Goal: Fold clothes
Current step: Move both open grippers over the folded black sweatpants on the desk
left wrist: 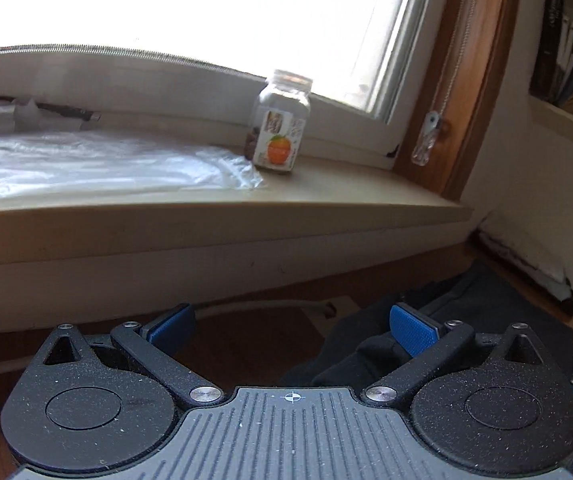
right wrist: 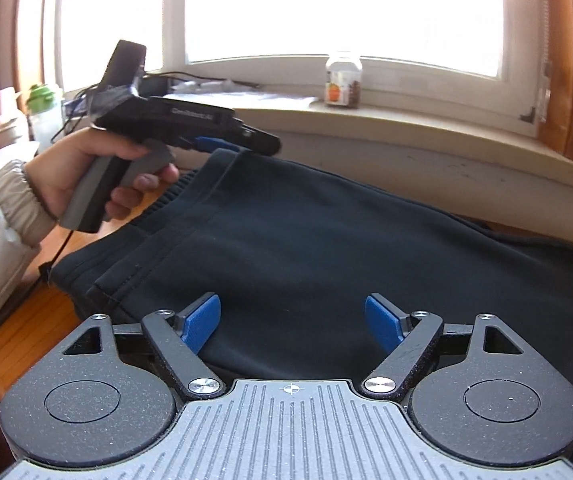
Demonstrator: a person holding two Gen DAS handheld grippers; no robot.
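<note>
**Both claws spread, dark garment flat on counter**

While held low over the wooden counter (right wrist: pixel 14 344), right claw (right wrist: pixel 292 322) spread wide, blue pads (right wrist: pixel 202 322) well apart, nothing pinched between them. Directly beneath and ahead: dark navy garment (right wrist: pixel 326 248), spread across most of the counter, reaching back toward the wall under the windowsill (right wrist: pixel 426 120). Ribbed band and stitched hem (right wrist: pixel 126 280) at the garment's left edge, lying in overlapped layers; bare wood visible just left of that edge.

Left claw (right wrist: pixel 246 142) seen from the right wrist view: held in a person's hand (right wrist: pixel 86 176), pale cuffed sleeve (right wrist: pixel 2 208) behind the wrist, fingers wrapped on the grey handle. Tip hovering at the far left corner of the garment, a raised fold of cloth just below it; contact with the cloth not determinable from this angle. Black cable hanging from the handle down to the counter.

Left wrist view: left claw (left wrist: pixel 292 330) likewise spread, blue pads (left wrist: pixel 412 330) well apart, gap empty. Right-hand finger just beside a bunched dark fold of the garment (left wrist: pixel 466 320); brown counter (left wrist: pixel 246 344) under the gap.

Background: clear jar (left wrist: pixel 280 120) with orange-fruit label standing on the windowsill (left wrist: pixel 326 196), touching the edge of a crinkled clear plastic sheet (left wrist: pixel 86 160). Window overexposed. Books on a shelf (left wrist: pixel 566 52) at far right.
</note>
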